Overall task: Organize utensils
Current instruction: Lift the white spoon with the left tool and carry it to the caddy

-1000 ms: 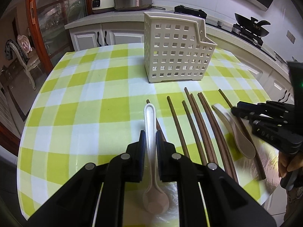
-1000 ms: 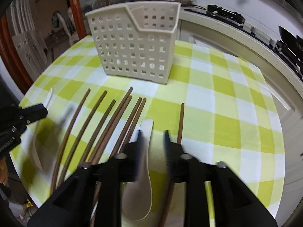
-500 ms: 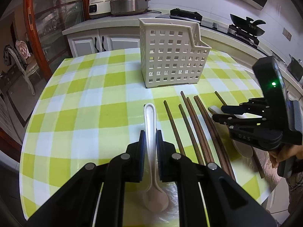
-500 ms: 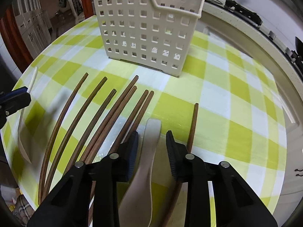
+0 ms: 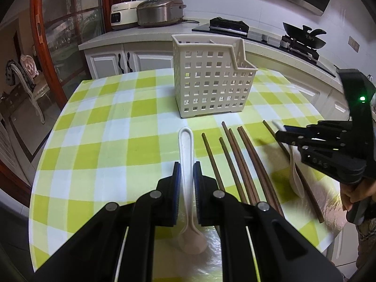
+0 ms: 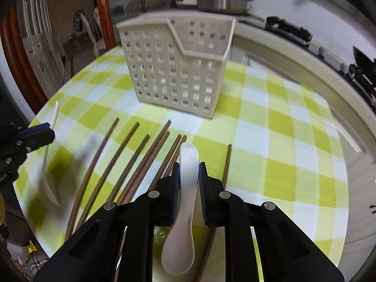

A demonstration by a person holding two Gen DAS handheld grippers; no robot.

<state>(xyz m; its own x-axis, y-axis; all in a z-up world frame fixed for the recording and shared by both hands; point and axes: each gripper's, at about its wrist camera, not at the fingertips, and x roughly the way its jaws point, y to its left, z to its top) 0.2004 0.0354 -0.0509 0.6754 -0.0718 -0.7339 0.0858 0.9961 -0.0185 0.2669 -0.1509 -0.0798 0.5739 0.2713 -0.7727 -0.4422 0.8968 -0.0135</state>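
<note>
My left gripper [image 5: 186,168] is shut on a white spoon [image 5: 186,145], handle pointing forward, held above the checked table [image 5: 105,127]. My right gripper [image 6: 189,170] is shut on a second white spoon [image 6: 188,181], lifted off the cloth. A cream perforated utensil holder [image 5: 212,80] stands upright at the table's middle; it also shows in the right wrist view [image 6: 176,68]. Several brown chopsticks [image 5: 237,155] lie side by side between the grippers, also visible in the right wrist view [image 6: 131,159]. The right gripper [image 5: 293,134] with its spoon shows in the left wrist view.
A kitchen counter [image 5: 141,37] with a rice cooker [image 5: 159,11] and a stove with a wok [image 5: 303,37] runs behind the table. A chair [image 5: 25,80] stands at the far left. The table's round edge is near on the right [image 6: 345,211].
My right gripper closed on the second spoon and lifted it off the table. My left gripper rose with its spoon; the holder now looks lower and farther.
</note>
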